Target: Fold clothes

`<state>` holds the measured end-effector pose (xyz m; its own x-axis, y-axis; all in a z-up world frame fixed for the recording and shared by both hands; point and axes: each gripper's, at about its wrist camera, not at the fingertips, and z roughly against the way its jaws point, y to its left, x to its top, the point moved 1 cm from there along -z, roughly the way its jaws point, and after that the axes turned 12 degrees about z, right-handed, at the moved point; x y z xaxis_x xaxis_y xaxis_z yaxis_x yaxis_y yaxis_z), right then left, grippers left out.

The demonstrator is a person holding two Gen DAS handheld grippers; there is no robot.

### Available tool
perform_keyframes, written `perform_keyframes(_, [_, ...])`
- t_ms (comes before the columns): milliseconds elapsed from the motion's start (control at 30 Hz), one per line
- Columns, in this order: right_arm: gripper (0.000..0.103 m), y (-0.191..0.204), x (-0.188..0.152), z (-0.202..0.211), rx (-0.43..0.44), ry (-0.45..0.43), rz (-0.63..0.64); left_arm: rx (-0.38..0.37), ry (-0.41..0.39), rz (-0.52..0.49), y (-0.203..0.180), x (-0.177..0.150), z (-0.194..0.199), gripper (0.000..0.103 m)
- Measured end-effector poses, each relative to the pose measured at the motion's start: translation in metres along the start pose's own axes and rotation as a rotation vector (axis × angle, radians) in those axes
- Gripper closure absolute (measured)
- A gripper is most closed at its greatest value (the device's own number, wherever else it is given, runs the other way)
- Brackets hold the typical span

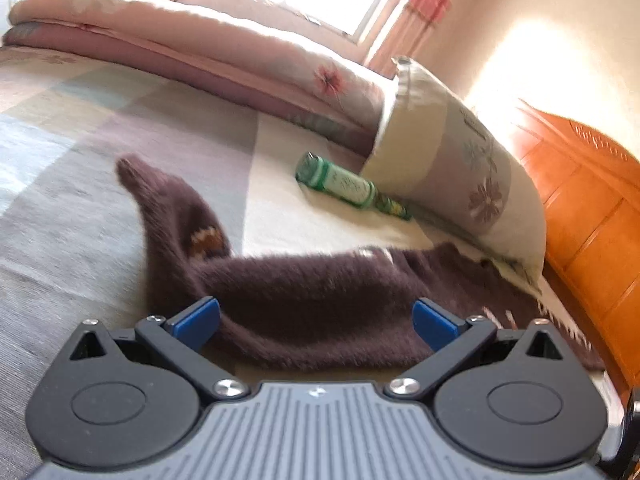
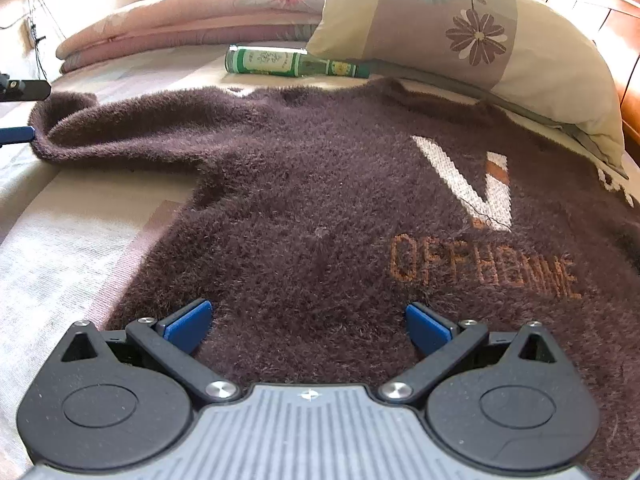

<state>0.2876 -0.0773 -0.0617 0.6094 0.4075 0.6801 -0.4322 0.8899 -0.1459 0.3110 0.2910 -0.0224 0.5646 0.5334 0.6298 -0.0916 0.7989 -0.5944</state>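
Left claw (image 1: pixel 316 322): blue fingertips spread wide apart, nothing between them. It sits low over one edge of the sweater (image 1: pixel 320 300), which fills the gap at 12 o'clock from the claw. Contact with the fabric cannot be judged from this view.

Right claw (image 2: pixel 309 326): fingertips likewise wide apart, holding nothing. It hovers over the body of the sweater (image 2: pixel 320 200); whether the tips touch the pile is unclear.

Sweater: dark brown, fuzzy knit, spread flat on the bed (image 2: pixel 72 248), unfolded. In the right wrist view the body covers the centre and the 3 o'clock side. A white knitted mark sits at 2 o'clock, with orange lettering just below it. One sleeve (image 2: pixel 100 128) runs out toward 10 o'clock and ends in a bunched cuff. In the left wrist view a sleeve (image 1: pixel 168 200) stretches toward 11 o'clock and carries a small brown-and-white patch.

Surroundings: a green bottle (image 2: pixel 288 63) lies on its side on the bed at 12 o'clock, just beyond the far edge of the sweater. Its neck end is next to a flowered pillow (image 2: pixel 460 32) at 1 o'clock. The pillow's lower edge overlaps the sweater. A folded pink quilt (image 2: pixel 180 20) lies behind the bottle at 11 o'clock. An orange wooden headboard (image 1: pixel 588 208) stands at 3 o'clock in the left wrist view.
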Motion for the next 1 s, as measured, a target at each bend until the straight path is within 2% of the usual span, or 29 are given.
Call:
perform_keyframes(67, [0.0, 0.0, -0.002, 0.001, -0.002, -0.014, 0.003, -0.012, -0.019, 0.036, 0.006, 0.003, -0.001, 0.001])
perform_keyframes(267, [0.0, -0.001, -0.005, 0.001, 0.006, -0.037, 0.005, 0.048, -0.112, 0.077, 0.014, 0.008, 0.007, 0.001])
perform_keyframes(400, [0.0, 0.0, -0.008, 0.002, 0.004, -0.055, 0.005, 0.044, -0.089, 0.14, 0.023, 0.009, 0.001, 0.001])
perform_keyframes(567, [0.0, 0.0, -0.006, 0.002, 0.006, -0.048, 0.007, 0.039, -0.106, 0.083, 0.007, 0.021, 0.009, 0.001])
perform_keyframes(700, [0.0, -0.001, -0.01, 0.003, 0.013, -0.064, 0.012, 0.086, -0.112, 0.029, -0.011, 0.047, -0.001, 0.001])
perform_keyframes(800, [0.0, -0.003, -0.013, 0.003, 0.022, -0.089, 0.011, 0.064, -0.041, -0.035, -0.023, 0.07, -0.032, 0.001])
perform_keyframes(867, [0.0, -0.003, -0.012, 0.003, 0.024, -0.088, 0.013, 0.144, 0.038, -0.038, -0.018, 0.078, -0.062, 0.001])
perform_keyframes(933, [0.0, -0.003, -0.012, 0.003, 0.027, -0.09, 0.014, 0.229, 0.13, 0.008, 0.001, 0.077, -0.087, 0.001])
perform_keyframes(1000, [0.0, -0.004, -0.012, 0.003, 0.032, -0.093, 0.015, 0.27, 0.18, 0.047, 0.02, 0.065, -0.09, 0.001])
